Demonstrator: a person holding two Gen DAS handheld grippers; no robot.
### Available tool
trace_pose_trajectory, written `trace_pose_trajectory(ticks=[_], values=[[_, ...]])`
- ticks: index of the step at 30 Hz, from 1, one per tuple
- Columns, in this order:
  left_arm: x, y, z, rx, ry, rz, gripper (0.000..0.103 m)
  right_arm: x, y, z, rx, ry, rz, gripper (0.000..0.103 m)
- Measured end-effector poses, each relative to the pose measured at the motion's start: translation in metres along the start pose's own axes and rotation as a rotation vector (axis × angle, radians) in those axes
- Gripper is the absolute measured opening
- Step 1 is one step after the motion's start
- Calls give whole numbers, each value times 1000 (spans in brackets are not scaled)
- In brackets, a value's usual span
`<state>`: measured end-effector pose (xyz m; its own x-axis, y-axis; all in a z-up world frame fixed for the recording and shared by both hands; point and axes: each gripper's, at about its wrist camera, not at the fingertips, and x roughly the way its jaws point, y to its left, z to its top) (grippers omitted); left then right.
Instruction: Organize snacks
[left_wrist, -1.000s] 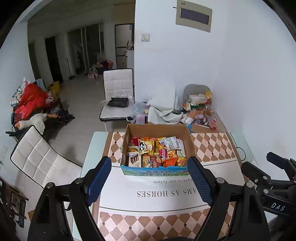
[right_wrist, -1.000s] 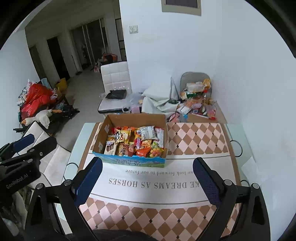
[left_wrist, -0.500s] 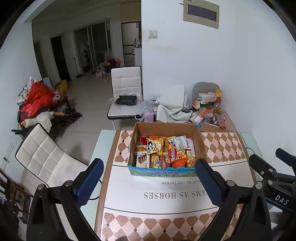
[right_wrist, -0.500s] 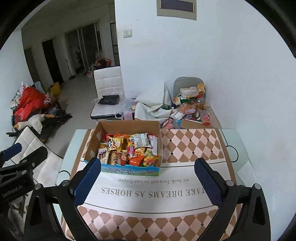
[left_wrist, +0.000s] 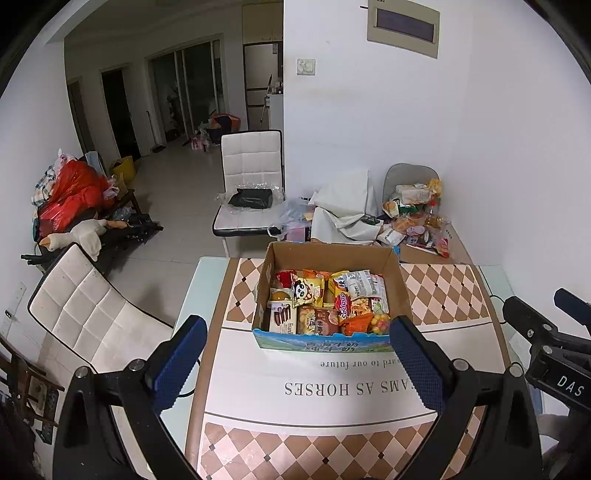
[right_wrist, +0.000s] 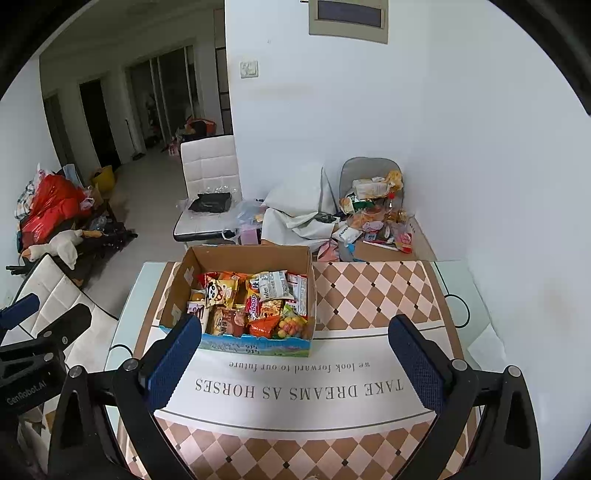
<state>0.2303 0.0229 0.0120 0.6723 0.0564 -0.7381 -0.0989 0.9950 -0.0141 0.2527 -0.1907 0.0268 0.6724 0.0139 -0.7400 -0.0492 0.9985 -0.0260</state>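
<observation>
Cardboard box (left_wrist: 332, 254) of snacks (left_wrist: 328, 302) is seated on the table (left_wrist: 207, 295), at the far half of the runner cloth (left_wrist: 332, 387); same box is seen in the right wrist view (right_wrist: 243, 254). Box is open-topped, front panel printed blue. It is packed full with mixed packets: a yellow panda-print bag (left_wrist: 307, 291) at back left, a chocolate-biscuit pack (left_wrist: 282, 320) at front left, an orange packet (left_wrist: 356, 324) and a bag of round coloured candies (left_wrist: 380, 323) at front right. Packets are laid overlapping; no order can be made out.

Left gripper (left_wrist: 299, 363) is held above the near table edge with jaws spread wide, nothing between the blue pads (left_wrist: 177, 363). Box is framed in the gap but well apart from the fingertips. Right gripper (right_wrist: 295, 362) is likewise spread wide and holding nothing, blue pads (right_wrist: 415, 363) visible; box is seen offset toward its left finger, which overlaps the box's front left corner in the picture; contact cannot be told.

Runner is printed "TAKE DREAMS AS HORSES", read upside-down from the grippers, with a brown-pink diamond pattern at both ends.

Beyond the table: a white chair (left_wrist: 251, 177) with a black item on its seat, white cloth (left_wrist: 347, 210) heaped beside it, and a pile of loose packets (left_wrist: 413, 218) on a low surface by the wall. Another white chair (left_wrist: 85, 314) is placed left of the table. Red bags (left_wrist: 70, 192) and a plush duck (left_wrist: 81, 234) are stacked at far left.
</observation>
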Motion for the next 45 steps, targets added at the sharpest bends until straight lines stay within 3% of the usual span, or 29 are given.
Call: trace_pose_trajectory(ticks=[45], values=[[-7,-2,2,-10,10,-27,101,-11,4,2,-9,1,36,103]])
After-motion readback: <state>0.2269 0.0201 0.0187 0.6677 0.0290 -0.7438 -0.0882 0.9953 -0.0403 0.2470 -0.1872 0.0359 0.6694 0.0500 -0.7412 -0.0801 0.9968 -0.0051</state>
